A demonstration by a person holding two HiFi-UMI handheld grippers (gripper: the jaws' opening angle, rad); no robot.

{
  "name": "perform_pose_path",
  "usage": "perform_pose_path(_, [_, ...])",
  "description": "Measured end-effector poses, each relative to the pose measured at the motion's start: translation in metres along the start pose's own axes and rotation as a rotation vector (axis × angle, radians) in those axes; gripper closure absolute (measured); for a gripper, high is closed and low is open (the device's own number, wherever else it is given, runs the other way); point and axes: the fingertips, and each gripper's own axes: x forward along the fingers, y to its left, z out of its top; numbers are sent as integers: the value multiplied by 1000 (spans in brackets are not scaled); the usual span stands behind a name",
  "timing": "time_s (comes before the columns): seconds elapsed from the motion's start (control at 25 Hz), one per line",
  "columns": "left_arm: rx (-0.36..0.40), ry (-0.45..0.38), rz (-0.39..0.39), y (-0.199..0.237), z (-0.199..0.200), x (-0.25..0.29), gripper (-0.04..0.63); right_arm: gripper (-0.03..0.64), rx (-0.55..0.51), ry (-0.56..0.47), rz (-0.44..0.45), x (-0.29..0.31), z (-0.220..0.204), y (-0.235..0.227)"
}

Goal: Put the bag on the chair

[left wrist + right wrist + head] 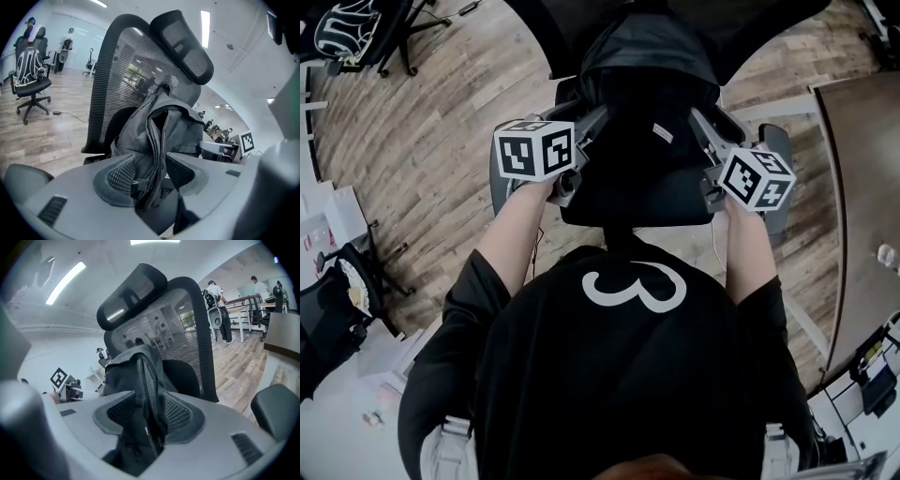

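While the bag (161, 131) sits against the chair (117, 70) backrest, on the seat as far as I can tell, a fold of it runs between the spread-apart jaws of my left gripper (151, 173) and right gripper (150, 413), neither clamping. One bag, one chair, two grippers.

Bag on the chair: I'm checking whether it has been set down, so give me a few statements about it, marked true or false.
1. The bag sits on the chair, in front of its mesh back. True.
2. The left gripper is shut with nothing in it. False: its jaws stand apart, with bag fabric between them.
3. The right gripper is open, with the bag between its jaws. True.
4. The bag is red. False: it is dark grey to black.
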Motion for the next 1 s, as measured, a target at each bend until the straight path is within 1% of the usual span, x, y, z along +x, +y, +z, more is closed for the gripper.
perform_pose_path(0.08, [2,-9,6,0,-3,-7,396,431,-2,2,-12,-8,-4,5])
perform_pose_path(0.2, [-5,-21,-5,-8,-6,-23,396,428,-29,-1,-48,-26,-7,15])
perform_pose_path(0.24, [-4,-23,-9,-12,-7,-29,396,428,-31,-4,-44,-32,-7,21])
perform_pose_path(0.32, [1,-29,-24,-22,-9,-43,397,429,-24,-8,-3,-43,-8,37])
perform_pose_path(0.4, [6,-42,-57,-35,-10,-59,397,430,-18,-15,41,-52,-6,55])
perform_pose_path(0.56, [36,-64,-107,-54,-13,-96,397,432,-22,-61,110,-70,3,99])
perform_pose_path(0.6, [45,-70,-115,-58,-15,-107,397,450,-28,-74,130,-76,4,112])
perform_pose_path(0.64, [54,-78,-122,-63,-17,-117,397,517,-42,-86,147,-83,5,125])
perform_pose_path(0.68, [62,-85,-129,-67,-19,-128,397,557,-62,-95,159,-91,4,138])
perform_pose_path(0.8, [92,-103,-151,-81,-27,-157,402,557,-103,-110,195,-111,-1,175])
perform_pose_path(0.92, [124,-127,-172,-97,-36,-185,421,565,-84,-120,280,-129,-16,211])
perform_pose_path(1.0, [144,-142,-190,-109,-46,-205,443,569,-70,-132,321,-144,-28,232])
